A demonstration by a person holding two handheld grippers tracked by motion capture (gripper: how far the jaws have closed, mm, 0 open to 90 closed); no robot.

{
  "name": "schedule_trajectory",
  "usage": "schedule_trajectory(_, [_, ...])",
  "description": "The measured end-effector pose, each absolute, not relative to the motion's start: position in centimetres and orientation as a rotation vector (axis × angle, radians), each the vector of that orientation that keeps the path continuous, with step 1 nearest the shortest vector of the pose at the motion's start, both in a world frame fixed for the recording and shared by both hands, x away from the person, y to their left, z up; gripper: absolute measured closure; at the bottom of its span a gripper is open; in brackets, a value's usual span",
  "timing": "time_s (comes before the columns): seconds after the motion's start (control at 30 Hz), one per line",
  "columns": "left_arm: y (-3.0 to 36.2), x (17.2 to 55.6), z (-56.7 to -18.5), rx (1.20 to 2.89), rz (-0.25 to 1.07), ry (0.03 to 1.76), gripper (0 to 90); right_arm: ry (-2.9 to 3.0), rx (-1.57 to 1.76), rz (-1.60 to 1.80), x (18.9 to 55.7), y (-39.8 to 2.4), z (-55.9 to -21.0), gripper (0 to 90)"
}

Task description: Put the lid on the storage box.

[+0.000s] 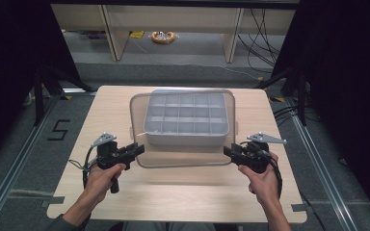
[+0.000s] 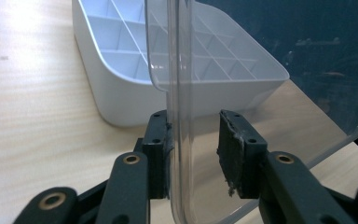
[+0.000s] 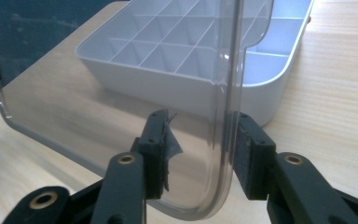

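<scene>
- Clear lid [image 1: 147, 118]: a transparent plastic cover with rounded corners, held over the middle of the tabletop [image 1: 77, 192], its near edge closer to the person than the tray beneath it.
- White tray [image 1: 187, 120]: a divided organiser of many small compartments, resting on the tabletop around its centre, seen through and under the lid.
- Left gripper [image 1: 136, 150]: held in the person's left hand [image 1: 102, 175], reaching the lid's near-left corner, towards the left edge of the tabletop.
- Left gripper view: the lid's rim [image 2: 179, 116] stands upright between the two jaws, against the left pad; a visible gap separates it from the other pad, so the jaws are apart rather than clamped.
- Right gripper [image 1: 229, 151]: held in the person's right hand [image 1: 265, 180], at the lid's near-right corner.
- Right gripper view: the lid's curved rim [image 3: 226, 116] lies between the jaws, against the right-hand pad; the left-hand pad stands apart from it with a gap, so these jaws are likewise apart.
- Whether the contacted pads carry the lid's weight cannot be told.
</scene>
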State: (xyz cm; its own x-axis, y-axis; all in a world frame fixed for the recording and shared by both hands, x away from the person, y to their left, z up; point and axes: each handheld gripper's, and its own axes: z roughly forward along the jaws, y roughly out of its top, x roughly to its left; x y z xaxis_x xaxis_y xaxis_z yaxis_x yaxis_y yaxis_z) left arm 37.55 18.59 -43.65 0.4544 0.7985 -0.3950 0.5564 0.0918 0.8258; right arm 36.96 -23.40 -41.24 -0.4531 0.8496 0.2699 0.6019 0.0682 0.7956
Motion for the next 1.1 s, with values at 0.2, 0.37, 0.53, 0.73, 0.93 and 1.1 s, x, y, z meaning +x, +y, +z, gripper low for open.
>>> schedule_trajectory(0.2, [18.3,39.3,-42.9,1.591,0.289,1.219,63.8,2.062,1.466,1.339,38.6,-23.5,-41.4,60.1])
schedule_trajectory(0.37, [18.4,40.7,-42.4,1.573,0.281,1.232,63.5,2.047,1.503,1.336,39.7,-23.2,-41.0,59.9])
schedule_trajectory(0.53, [18.3,42.4,-41.9,1.561,0.267,1.245,63.0,2.021,1.476,1.348,41.1,-23.3,-40.3,59.3])
schedule_trajectory(0.73, [17.8,44.6,-41.3,1.552,0.254,1.267,61.9,2.005,1.487,1.343,42.8,-23.4,-39.5,58.5])
schedule_trajectory(0.93, [17.2,46.5,-41.1,1.542,0.247,1.29,61.6,1.995,1.526,1.325,44.5,-23.8,-39.3,57.8])
schedule_trajectory(1.1, [17.1,47.8,-41.3,1.529,0.254,1.31,60.9,1.982,1.6,1.34,45.4,-23.5,-39.7,57.4])
